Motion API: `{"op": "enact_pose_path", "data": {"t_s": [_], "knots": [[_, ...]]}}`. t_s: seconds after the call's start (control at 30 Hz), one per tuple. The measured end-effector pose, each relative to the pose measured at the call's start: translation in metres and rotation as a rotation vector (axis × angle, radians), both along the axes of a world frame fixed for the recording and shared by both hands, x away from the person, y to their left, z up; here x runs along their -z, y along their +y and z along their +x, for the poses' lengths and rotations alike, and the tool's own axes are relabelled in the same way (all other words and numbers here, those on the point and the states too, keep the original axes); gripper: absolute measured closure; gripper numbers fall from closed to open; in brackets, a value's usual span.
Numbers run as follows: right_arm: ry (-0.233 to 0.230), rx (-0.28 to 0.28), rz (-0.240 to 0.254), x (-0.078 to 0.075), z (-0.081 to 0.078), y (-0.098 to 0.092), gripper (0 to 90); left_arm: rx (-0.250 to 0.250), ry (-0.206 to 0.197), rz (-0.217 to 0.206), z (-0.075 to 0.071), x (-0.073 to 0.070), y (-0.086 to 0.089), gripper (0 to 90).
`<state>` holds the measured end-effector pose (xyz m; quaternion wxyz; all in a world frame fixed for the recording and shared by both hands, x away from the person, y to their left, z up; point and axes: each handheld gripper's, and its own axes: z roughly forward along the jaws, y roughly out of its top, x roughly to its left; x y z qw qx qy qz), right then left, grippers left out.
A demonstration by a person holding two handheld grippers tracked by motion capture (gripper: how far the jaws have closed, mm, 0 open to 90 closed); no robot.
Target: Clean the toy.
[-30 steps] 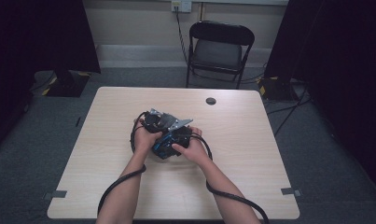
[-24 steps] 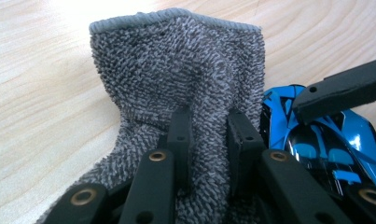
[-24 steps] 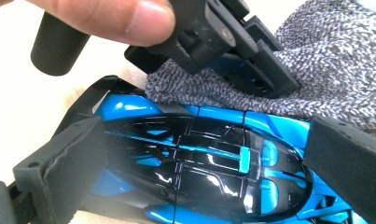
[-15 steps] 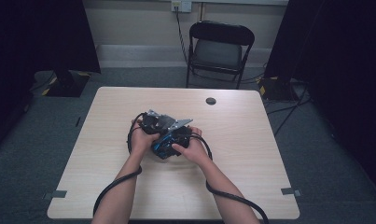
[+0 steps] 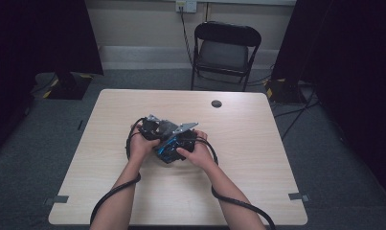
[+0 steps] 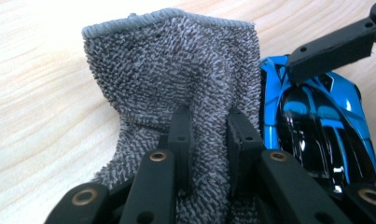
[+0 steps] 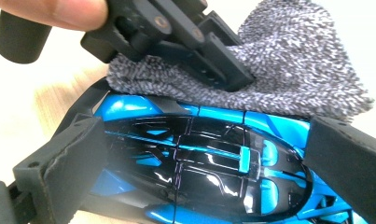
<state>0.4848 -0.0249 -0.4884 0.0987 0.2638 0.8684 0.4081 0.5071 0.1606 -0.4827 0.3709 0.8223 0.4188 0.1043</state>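
A glossy blue and black toy car (image 7: 199, 163) lies lengthwise between the jaws of my right gripper (image 7: 209, 140), which is shut on its two ends. My left gripper (image 6: 209, 116) is shut on a fold of grey terry cloth (image 6: 167, 60). The cloth rests against the car's side (image 6: 316, 126). In the right gripper view, the left gripper (image 7: 232, 77) presses the cloth (image 7: 297, 70) onto the car's upper edge. In the high view, both hands hold the left gripper (image 5: 154, 128) and the right gripper (image 5: 181, 141) close together at mid-table, with the car (image 5: 167, 149) between them.
The light wooden table (image 5: 257, 158) has a small black round object (image 5: 216, 103) near its far edge. A black folding chair (image 5: 224, 52) stands behind the table. Black cables (image 5: 109, 196) trail from both grippers toward the table's near edge.
The left forearm has swung slightly leftward. Both grippers keep their hold and stay at mid-table.
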Motion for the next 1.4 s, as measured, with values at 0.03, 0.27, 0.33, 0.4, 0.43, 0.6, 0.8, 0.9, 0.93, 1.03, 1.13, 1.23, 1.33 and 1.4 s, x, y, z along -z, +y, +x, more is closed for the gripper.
{"op": "enact_pose_path", "data": {"t_s": [0.03, 0.27, 0.33, 0.4, 0.43, 0.6, 0.8, 0.9, 0.93, 1.03, 1.13, 1.23, 1.33, 1.4], "knots": [[0.000, 0.000, -0.002, 0.000, 0.000, 0.000, 0.0, 0.005, 0.001, 0.007, -0.001, 0.000, 0.001, 74.3], [-0.001, 0.000, -0.001, 0.000, 0.000, 0.000, 0.0, -0.006, 0.003, 0.001, -0.007, 0.000, 0.007, 74.3], [-0.002, 0.000, -0.001, 0.000, 0.000, 0.000, 0.0, -0.007, 0.008, -0.001, -0.009, -0.001, 0.009, 74.2], [-0.004, 0.000, 0.004, 0.000, -0.001, 0.000, 0.0, -0.001, 0.010, 0.009, -0.010, -0.001, 0.011, 74.2], [-0.004, 0.000, 0.002, 0.000, -0.001, 0.000, 0.0, -0.003, 0.011, 0.008, -0.011, -0.002, 0.012, 74.2], [-0.002, 0.001, -0.001, 0.000, -0.001, 0.000, 0.0, -0.002, 0.017, 0.005, -0.014, -0.001, 0.017, 74.1], [-0.001, 0.000, -0.002, 0.000, 0.000, 0.000, 0.0, 0.004, 0.025, 0.010, -0.018, -0.002, 0.022, 74.1], [-0.001, 0.000, -0.002, 0.000, 0.000, 0.001, 0.0, 0.007, 0.028, 0.016, -0.020, -0.003, 0.024, 74.1], [0.000, 0.001, -0.002, 0.000, -0.001, 0.001, 0.0, 0.003, 0.029, 0.009, -0.021, -0.003, 0.024, 74.1], [-0.003, 0.000, -0.001, 0.000, -0.001, 0.000, 0.0, 0.002, 0.029, 0.008, -0.023, -0.003, 0.026, 74.1], [-0.003, 0.000, -0.001, 0.000, -0.001, 0.001, 0.0, 0.001, 0.029, 0.006, -0.026, -0.003, 0.029, 74.1], [-0.004, 0.000, 0.001, 0.000, -0.001, 0.001, 0.0, 0.004, 0.031, 0.003, -0.029, -0.003, 0.032, 74.2], [-0.002, -0.001, -0.001, 0.000, -0.001, 0.001, 0.0, 0.004, 0.039, -0.002, -0.031, -0.003, 0.035, 74.2], [-0.003, -0.001, -0.001, 0.000, -0.001, 0.001, 0.0, 0.000, 0.036, -0.003, -0.033, -0.003, 0.036, 74.3]]}}
